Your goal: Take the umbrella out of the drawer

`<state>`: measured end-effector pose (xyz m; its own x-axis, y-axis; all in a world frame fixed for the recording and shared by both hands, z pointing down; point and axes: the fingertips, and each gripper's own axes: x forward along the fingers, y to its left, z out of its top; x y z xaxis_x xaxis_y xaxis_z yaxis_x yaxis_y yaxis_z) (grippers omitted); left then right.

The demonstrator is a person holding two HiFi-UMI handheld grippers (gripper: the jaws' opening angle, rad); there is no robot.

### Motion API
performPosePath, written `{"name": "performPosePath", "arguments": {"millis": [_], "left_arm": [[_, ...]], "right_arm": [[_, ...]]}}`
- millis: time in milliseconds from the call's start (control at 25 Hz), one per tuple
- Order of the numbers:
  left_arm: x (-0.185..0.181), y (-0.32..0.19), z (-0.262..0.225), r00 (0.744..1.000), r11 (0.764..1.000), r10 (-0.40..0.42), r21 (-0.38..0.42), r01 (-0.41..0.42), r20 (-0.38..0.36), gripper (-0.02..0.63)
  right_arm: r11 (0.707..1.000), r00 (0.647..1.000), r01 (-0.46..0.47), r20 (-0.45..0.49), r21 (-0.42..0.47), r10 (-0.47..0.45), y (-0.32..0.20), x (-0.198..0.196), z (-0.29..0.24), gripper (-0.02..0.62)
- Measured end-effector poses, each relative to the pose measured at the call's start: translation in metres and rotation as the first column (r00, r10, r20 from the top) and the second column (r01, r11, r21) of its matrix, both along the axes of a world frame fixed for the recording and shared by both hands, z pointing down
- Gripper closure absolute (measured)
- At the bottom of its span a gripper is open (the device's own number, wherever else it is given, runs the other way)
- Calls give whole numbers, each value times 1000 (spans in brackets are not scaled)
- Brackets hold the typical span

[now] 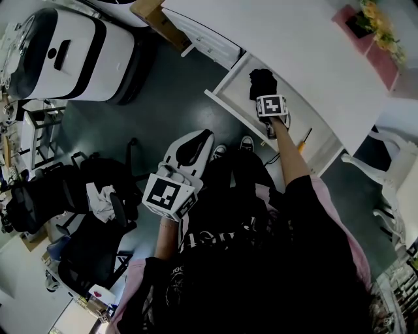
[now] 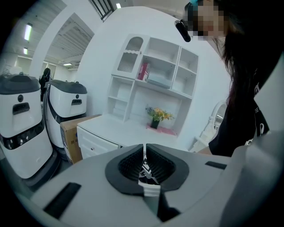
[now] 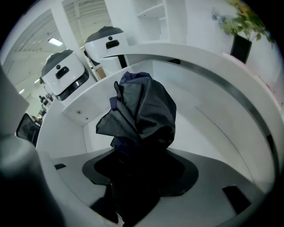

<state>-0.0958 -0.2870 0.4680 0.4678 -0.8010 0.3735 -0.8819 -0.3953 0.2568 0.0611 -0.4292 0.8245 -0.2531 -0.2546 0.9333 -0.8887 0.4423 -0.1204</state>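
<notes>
Covering the room is a dark grey floor (image 1: 170, 111), and against it stands a long white desk (image 1: 294, 45) with a white hutch of open shelves (image 2: 155, 71) rising from its back edge. Beside the desk's end stand two bulky white machines (image 1: 72, 52) with black bands, and a brown cardboard box (image 1: 153, 16) sits between them and the desk. Black office chairs (image 1: 98, 241) crowd the floor on the person's left, and a white chair (image 1: 392, 169) stands at the desk's other end. On the desktop a dark vase of yellow flowers (image 1: 372, 19) rests on a pink mat (image 1: 379, 59). The desk's drawer (image 1: 228, 88) is pulled out over the floor, its white inside bare apart from the folded black umbrella (image 3: 142, 111) lying toward its left end and a small orange-handled tool (image 1: 304, 140) farther right. The right gripper (image 3: 140, 173) points steeply down into the drawer with its jaws spread as wide as they go. The umbrella's bunched fabric fills the gap between them, and no clamping shows. The left gripper (image 2: 144, 153) hangs in front of the person, well apart from the drawer, its jaws closed together on nothing.
</notes>
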Motion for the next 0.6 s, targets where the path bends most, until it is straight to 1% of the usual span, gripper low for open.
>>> {"name": "performPosePath", "arguments": {"millis": [120,200,240,360,600], "left_arm": [[-4,3,1,1000,1000,9,3,-9,-3,578],[-8,3,0,1000,1000,10,5,-10,-2,578],[-9,4,-1,1000,1000,12,9,-12,-2,578],[-11,5,-6,1000,999,25,22,-25,-5,578],[-11,6,-18,997,996,73,53,-72,-17,578]], "right_arm": [[994,993,110,-34,30,-109,4,0,-15,324],[987,988,152,-22,59,-151,5,-4,-28,324],[985,987,159,-11,69,-159,6,-5,-36,324],[986,989,141,19,85,-143,12,-1,-66,324],[987,986,63,144,147,-84,30,-4,-132,324]]}}
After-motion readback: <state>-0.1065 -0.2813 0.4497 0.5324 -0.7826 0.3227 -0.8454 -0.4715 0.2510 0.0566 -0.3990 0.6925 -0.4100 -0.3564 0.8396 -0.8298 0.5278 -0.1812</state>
